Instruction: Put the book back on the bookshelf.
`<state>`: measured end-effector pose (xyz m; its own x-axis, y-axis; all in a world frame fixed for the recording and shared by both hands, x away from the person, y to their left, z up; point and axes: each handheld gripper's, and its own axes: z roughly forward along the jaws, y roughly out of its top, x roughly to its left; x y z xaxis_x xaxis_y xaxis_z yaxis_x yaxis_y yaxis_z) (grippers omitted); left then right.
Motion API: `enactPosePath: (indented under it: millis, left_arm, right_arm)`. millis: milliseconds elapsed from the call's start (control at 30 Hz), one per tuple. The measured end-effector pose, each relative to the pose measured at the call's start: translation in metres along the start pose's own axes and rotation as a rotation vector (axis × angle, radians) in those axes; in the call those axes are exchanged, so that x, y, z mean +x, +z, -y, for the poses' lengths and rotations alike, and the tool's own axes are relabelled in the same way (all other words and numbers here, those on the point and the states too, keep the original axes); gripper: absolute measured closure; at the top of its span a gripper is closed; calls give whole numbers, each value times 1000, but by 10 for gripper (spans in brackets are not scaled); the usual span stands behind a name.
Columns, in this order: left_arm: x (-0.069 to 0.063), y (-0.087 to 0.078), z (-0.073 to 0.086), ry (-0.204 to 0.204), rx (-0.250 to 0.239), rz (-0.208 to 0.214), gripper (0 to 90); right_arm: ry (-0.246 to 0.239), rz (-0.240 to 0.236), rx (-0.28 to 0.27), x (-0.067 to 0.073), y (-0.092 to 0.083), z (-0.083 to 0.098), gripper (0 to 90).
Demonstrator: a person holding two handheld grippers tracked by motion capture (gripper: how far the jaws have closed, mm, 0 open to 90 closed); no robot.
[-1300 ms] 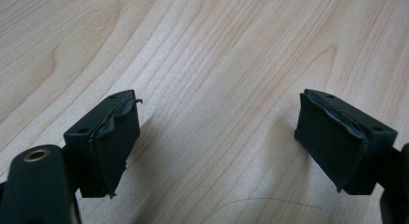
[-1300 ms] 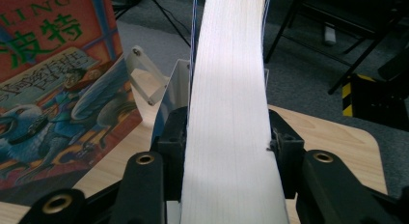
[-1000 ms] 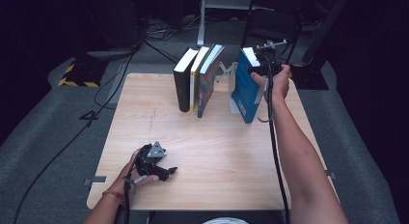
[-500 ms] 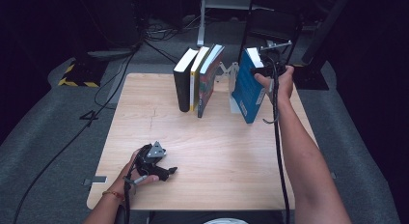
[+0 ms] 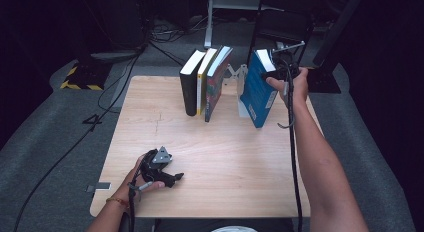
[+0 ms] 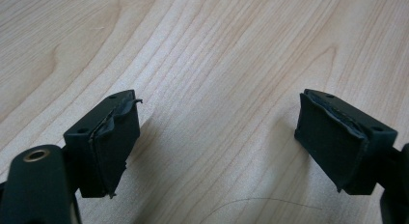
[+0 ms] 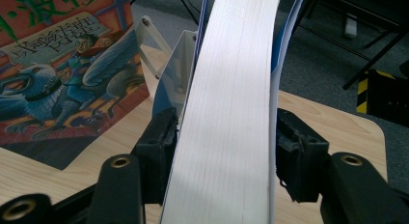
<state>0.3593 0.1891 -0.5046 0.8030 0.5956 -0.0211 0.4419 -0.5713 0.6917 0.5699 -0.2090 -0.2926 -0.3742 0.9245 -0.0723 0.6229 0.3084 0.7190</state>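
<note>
Dark flooring surrounds the pale wooden tabletop (image 5: pixel 225 162); the blue book (image 5: pixel 256 94) stands tilted at the far right, apart from three books (image 5: pixel 205 84) leaning together at the far middle; the right gripper (image 5: pixel 280 72) straddles its top edge, jaws just having been opening, pages between them, pads seemingly slack; a white bookend (image 7: pixel 176 72) sits just behind it; the left gripper (image 5: pixel 172 178) rests released and empty on the near left.
</note>
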Motion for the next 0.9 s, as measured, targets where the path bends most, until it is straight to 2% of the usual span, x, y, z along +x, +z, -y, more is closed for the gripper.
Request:
enactPosePath:
  millis: [333,567,900]
  left_arm:
    - [0,0,0,0,0,0,157]
    - [0,0,0,0,0,0,157]
    - [0,0,0,0,0,0,156]
  right_arm:
    - [-12,-13,11,-1,-4,3,434]
    - [-31,-26,37,-3,-9,6,358]
    - [-55,-36,49,-3,-13,10,334]
